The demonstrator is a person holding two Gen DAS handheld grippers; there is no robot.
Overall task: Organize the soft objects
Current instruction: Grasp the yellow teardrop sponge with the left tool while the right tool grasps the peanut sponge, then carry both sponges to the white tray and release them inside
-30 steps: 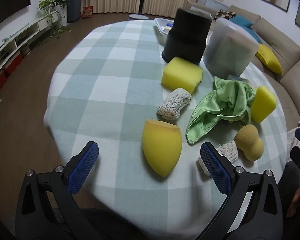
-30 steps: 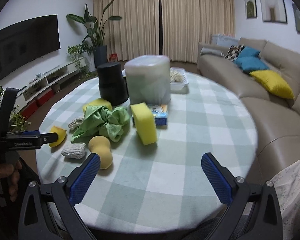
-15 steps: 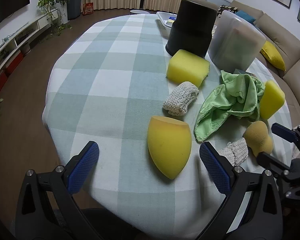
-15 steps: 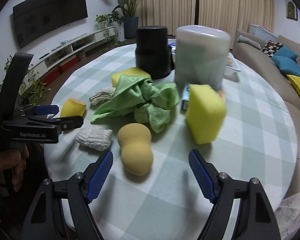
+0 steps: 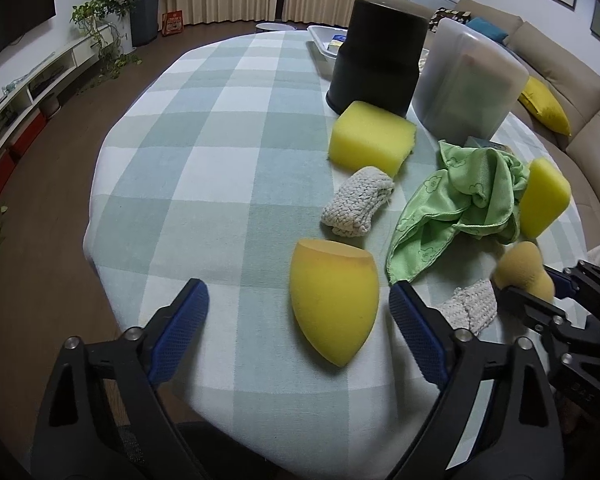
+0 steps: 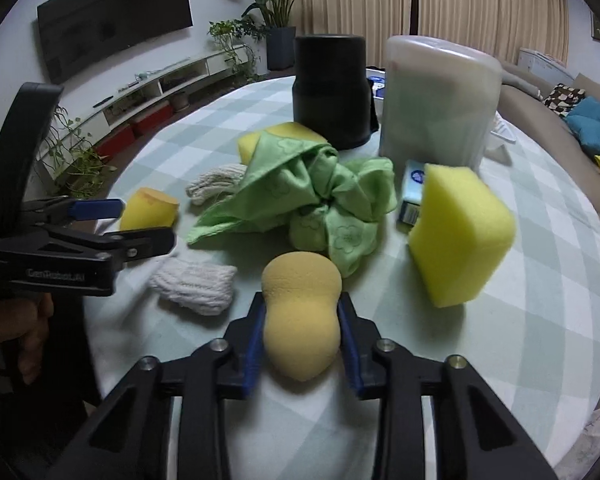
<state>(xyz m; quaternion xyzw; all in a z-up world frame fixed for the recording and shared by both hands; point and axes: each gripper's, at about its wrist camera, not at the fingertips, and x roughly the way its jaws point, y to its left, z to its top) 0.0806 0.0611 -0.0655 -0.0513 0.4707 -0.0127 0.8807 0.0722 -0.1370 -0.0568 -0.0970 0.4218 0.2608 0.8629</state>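
My right gripper [image 6: 302, 312] is shut on a tan gourd-shaped sponge [image 6: 300, 312] at the table's near edge; the sponge also shows in the left wrist view [image 5: 520, 268]. My left gripper [image 5: 295, 320] is open, its jaws on either side of a yellow teardrop sponge [image 5: 334, 304], not touching it. A green cloth [image 6: 312, 200] lies crumpled mid-table. Two yellow block sponges [image 5: 372, 140] [image 6: 460, 236] and two knitted white cloths [image 5: 358, 204] [image 6: 195, 284] lie around it.
A black cylinder container [image 6: 332, 88] and a translucent lidded bin [image 6: 436, 104] stand behind the cloth. A small blue box [image 6: 414, 192] lies by the bin. A white tray [image 5: 326, 42] sits at the far edge. A sofa [image 5: 560, 92] runs along the right.
My right gripper moved forward and closed on the tan sponge. My left gripper edged slightly closer to the teardrop sponge and stayed open.
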